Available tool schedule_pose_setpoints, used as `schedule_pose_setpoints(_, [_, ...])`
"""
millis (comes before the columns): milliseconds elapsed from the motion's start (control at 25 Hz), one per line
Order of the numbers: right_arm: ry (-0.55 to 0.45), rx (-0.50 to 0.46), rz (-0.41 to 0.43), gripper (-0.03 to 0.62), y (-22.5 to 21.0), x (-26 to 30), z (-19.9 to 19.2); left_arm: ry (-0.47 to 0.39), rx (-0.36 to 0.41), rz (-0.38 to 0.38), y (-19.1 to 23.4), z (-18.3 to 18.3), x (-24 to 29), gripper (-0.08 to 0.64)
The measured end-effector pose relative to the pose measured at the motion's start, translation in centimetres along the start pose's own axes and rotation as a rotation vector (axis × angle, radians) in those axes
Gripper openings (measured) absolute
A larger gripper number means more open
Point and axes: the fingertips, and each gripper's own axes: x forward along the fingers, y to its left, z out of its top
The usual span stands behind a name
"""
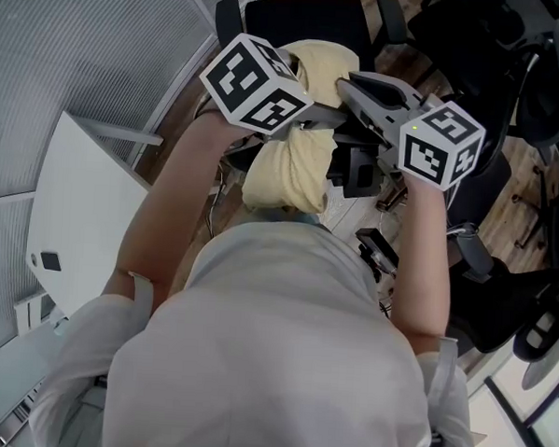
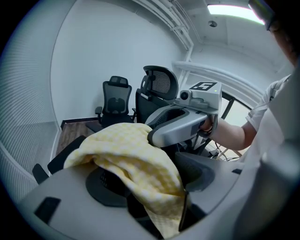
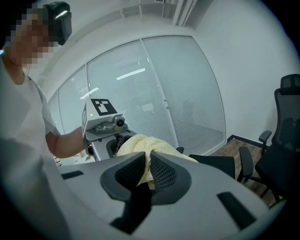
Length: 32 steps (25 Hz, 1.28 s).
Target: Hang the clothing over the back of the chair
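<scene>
1. Clothing (image 1: 287, 162), head view: pale yellow and bunched, held up in the air between left gripper (image 1: 308, 117) and right gripper (image 1: 350, 86), close in front of the person. Touches no furniture here. Hangs above and apart from the black chair (image 1: 304, 18), with nothing seen draped on that chair.
2. Left gripper view: looks to pinch a thick fold of the clothing (image 2: 136, 154), the fabric draped over one pad and dropping into the gap between the jaws. Also shows the nose of the right gripper (image 2: 152, 137) pushed against the same bundle from the far side. Leaves the black office chairs (image 2: 117, 101) by the wall well apart from the cloth.
3. Right gripper view: jaws pressed nearly together, nipping a thin edge of the yellow fabric (image 3: 140, 143) between the mesh pads (image 3: 161, 174). Shows the rest of the bundle heaped just beyond, toward the left gripper (image 3: 117, 150).
4. Judged across the views: pick-up done and a two-sided hold apparently secured. Still to do: carry the bundle to the chair, spread it, lay it over the backrest and let go. Early in the task, by this reading.
</scene>
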Motion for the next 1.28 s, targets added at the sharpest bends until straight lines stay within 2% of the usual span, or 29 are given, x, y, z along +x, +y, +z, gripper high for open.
schedule_pose_setpoints(1280, [0.086, -0.016, -0.114, 0.049, -1.4, -1.1, -1.6, -0.061, -0.055, 0.035, 0.3, -1.9, -3.4, 0.318])
